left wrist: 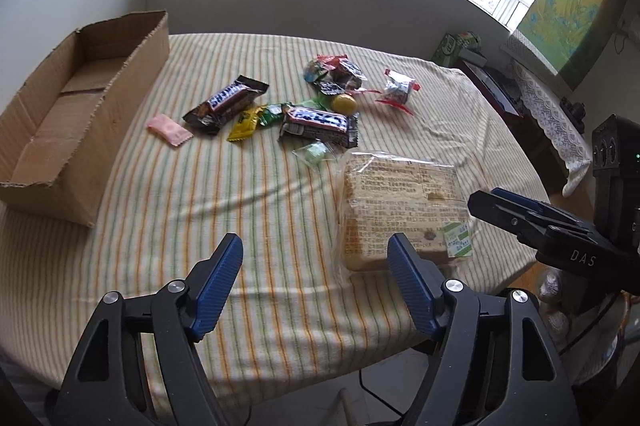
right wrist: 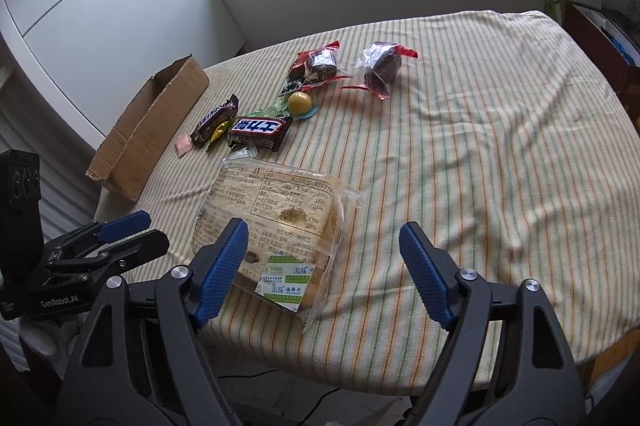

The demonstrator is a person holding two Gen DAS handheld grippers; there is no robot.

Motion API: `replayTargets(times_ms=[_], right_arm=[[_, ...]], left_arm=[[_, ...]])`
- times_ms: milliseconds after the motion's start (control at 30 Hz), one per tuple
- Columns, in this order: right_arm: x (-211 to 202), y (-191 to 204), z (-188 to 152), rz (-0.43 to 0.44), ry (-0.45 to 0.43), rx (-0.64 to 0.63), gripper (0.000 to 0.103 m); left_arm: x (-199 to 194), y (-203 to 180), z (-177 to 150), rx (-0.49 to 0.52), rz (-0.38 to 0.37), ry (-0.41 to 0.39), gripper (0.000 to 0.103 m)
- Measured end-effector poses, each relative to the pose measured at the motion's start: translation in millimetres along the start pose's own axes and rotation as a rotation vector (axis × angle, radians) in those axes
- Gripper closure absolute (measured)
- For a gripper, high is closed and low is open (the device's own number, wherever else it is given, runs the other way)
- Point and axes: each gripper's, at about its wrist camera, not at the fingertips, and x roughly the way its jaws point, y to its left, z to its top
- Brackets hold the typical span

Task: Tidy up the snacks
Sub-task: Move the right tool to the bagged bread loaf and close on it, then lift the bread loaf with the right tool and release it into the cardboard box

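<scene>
An open cardboard box (left wrist: 60, 121) (right wrist: 152, 129) lies at the table's left, empty as far as I see. Snacks lie scattered mid-table: two Snickers bars (left wrist: 228, 103) (left wrist: 318, 125) (right wrist: 260, 131), a pink candy (left wrist: 170, 130), a yellow candy (left wrist: 245, 123), a yellow ball (left wrist: 344, 103) (right wrist: 301, 102), and red-wrapped cakes (left wrist: 398, 87) (right wrist: 380, 65). A bagged bread loaf (left wrist: 400, 209) (right wrist: 272, 226) lies near the front edge. My left gripper (left wrist: 316, 262) is open and empty, left of the loaf. My right gripper (right wrist: 324, 250) is open and empty above the loaf's right end.
The table wears a striped cloth (left wrist: 200, 209) (right wrist: 480, 145). A wall and window sill stand behind. A dark side cabinet with a lace cover (left wrist: 540, 113) stands to the right. The right gripper shows in the left wrist view (left wrist: 552, 222), the left one in the right wrist view (right wrist: 104, 242).
</scene>
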Motion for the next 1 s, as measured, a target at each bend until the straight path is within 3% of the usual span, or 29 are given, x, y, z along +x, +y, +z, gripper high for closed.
replayTargets(times_ms=[67,233,300,467,667,1000], right_arm=[[6.6,-2.7,-0.8,0.037,0.026,0.02,0.031],[19.2,-9.1,-2.5,0.091,0.066,0.055,0.041],[24.7,-11.3,-2.6,0.123,0.083,0.074,0.042],[35.7,-12.1,-1.1,0.176,0.113,0.094,0.047],[37.4,-9.9,1.4,0.185,0.121,0.082,0.051],[35.4,3.2,6.1,0.169,0.126,0.046,0.054]], left_arm=[[5.9,-2.3,0.8,-0.001,-0.034,0.025,0.037],[17.4,-3.9,2.8,-0.009,-0.088,0.065,0.038],[22.9,-3.3,3.0,-0.015,-0.102,0.082,0.049],[33.2,-1.5,3.1,-0.027,-0.133,0.108,0.05],[37.4,-3.5,7.0,-0.028,-0.182,0.119,0.059],[32.5,-10.4,6.5,0.008,-0.16,0.097,0.059]])
